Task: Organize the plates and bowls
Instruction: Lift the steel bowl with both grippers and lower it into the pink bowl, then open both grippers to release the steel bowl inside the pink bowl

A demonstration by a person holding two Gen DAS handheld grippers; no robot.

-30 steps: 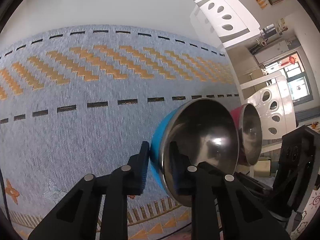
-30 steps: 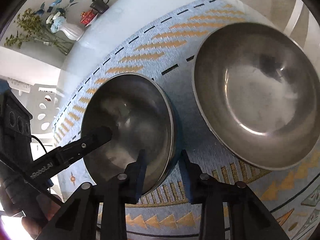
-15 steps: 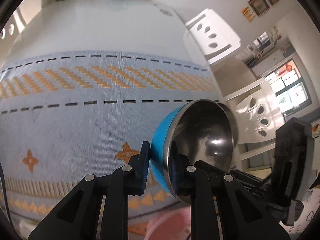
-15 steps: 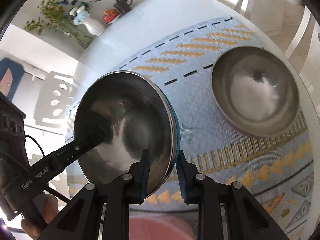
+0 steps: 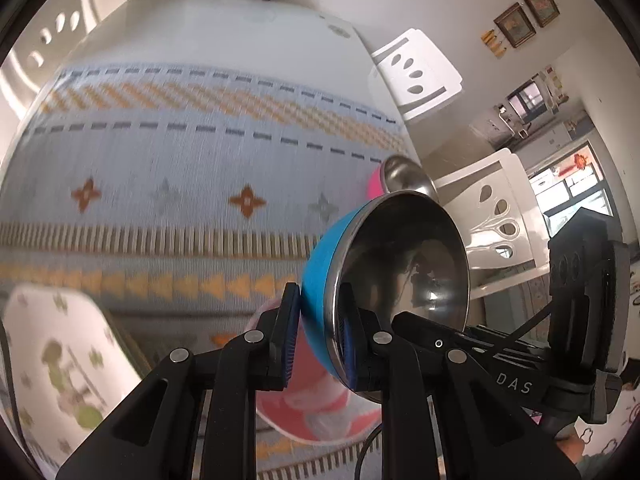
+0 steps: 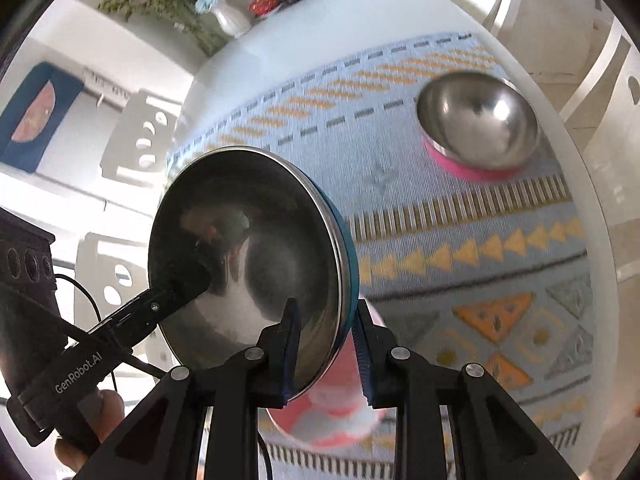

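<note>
Both grippers' fingers pinch the rim of one blue bowl (image 5: 320,264), held tilted above the table.

Left gripper (image 5: 318,340) is clamped nearly shut on the bowl's wall, one pad on the blue outside and one on the steel inside. Right gripper (image 6: 326,344) grips the same bowl (image 6: 248,264) at another point of the rim, its left finger (image 6: 290,332) against the steel inside and its right finger on the blue outside. Seen from the left wrist, the right gripper reaches in from the right; seen from the right wrist, the left gripper reaches in from the left, with a person's fingers (image 6: 100,412) on its handle. A pink bowl (image 6: 478,124) with a steel inside sits on the patterned cloth (image 5: 180,168) well apart, near the table's edge. Below the held bowl lies a pink plate (image 5: 316,408), blurred, and a white plate (image 5: 60,352) lies at the left.
</note>
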